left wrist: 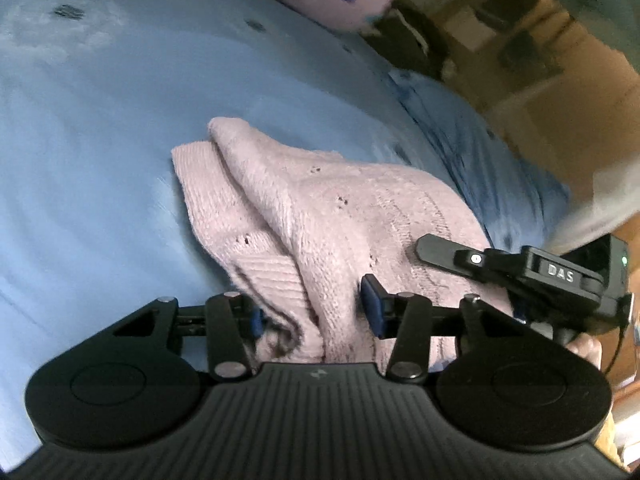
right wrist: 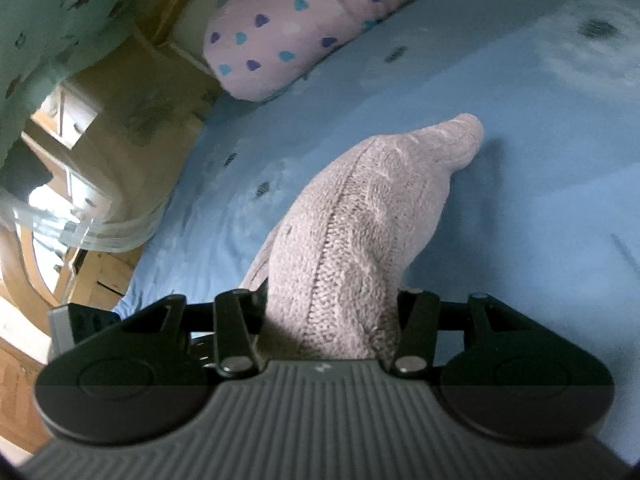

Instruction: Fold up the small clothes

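**Knit held up at both ends over the bed**

Knit (left wrist: 320,216), pale pink, runs away from the left gripper (left wrist: 316,312) in the left wrist view, bunched between the blue pads (left wrist: 374,306), which pinch it. Its far end lies in two soft folds on the blue sheet (left wrist: 80,160). To the left the sheet is open and flat; to the right it drops off at the bed's edge. The right gripper (left wrist: 520,268) shows there too, at the knit's right edge, a hand (left wrist: 586,350) below it.

From the right wrist view, the right gripper (right wrist: 328,320) is clamped on a thick roll of knit (right wrist: 360,220), which tapers to a rounded tip on the sheet (right wrist: 540,160). Open sheet spreads right and ahead. A spotted pillow (right wrist: 288,28) lies at the far edge; the bed's edge falls away on the left.
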`<state>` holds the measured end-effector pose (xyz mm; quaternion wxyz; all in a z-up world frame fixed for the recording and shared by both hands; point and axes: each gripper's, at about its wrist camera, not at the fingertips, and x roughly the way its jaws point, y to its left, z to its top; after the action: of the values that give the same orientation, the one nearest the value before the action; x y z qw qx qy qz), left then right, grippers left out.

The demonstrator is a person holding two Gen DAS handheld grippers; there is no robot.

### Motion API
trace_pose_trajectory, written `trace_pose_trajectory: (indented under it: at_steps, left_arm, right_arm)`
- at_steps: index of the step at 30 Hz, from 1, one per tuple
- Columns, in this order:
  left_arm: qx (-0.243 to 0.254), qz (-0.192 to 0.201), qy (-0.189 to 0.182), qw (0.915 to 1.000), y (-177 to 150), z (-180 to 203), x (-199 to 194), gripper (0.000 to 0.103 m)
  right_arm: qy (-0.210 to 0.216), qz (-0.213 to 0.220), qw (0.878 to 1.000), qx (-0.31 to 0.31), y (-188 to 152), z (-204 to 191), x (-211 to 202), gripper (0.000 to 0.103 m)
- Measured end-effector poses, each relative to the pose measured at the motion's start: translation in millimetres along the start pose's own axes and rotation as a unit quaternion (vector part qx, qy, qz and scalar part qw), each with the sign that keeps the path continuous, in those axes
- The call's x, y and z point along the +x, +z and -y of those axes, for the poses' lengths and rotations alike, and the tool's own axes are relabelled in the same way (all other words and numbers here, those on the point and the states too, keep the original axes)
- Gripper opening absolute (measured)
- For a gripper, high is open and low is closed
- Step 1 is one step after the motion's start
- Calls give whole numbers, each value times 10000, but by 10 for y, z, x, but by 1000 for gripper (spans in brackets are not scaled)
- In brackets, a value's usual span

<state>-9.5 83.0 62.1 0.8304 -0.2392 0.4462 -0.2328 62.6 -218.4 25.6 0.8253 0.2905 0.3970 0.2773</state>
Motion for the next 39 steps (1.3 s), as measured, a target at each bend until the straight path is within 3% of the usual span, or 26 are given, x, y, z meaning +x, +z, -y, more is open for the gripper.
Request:
trace_pose_trajectory:
  at_steps: [4,9,11,16,22,28,31,34,39]
  left_arm:
    - [331,-120,30,9994,-304,316,-3,53]
    - [979,-128,1099,9890,-505,528,153,54]
    - [1109,-130,1273,9856,-550,539,184,55]
    - [1161,-5,1508,9817,-594,635,117,57]
    - [1604,198,1904,9683,-765,845,-78,61]
    - [1767,383,2318,9558,-959,785,-75,61]
    - [1775,498,2495,9507,-975,697,2,64]
    - [1575,588,2457,9547,-973,660,-29,65]
    - [1614,722,2461,9530,-1126,778,-200,69]
  right_arm:
    - [-310,-116,9994,43,-204,173,-381,52]
    - [-933,-110,9956,-43,-482,380,-551,61]
    - [-1166,-91,9931,-31,-569,483,-520,66]
    - [-1178,178,9926,-246,-759,528,-558,71]
    - [-1456,521,9859,-646,-879,319,-788,72]
    - [-1760,1088,9738,-944,-1112,218,-1064,71]
    - [-1916,965,9715,-1012,-1204,295,-956,71]
    - [-1830,746,9763,-881,-1292,451,-782,70]
    - [-1881,1011,9679,-1327,-1377,277,-856,71]
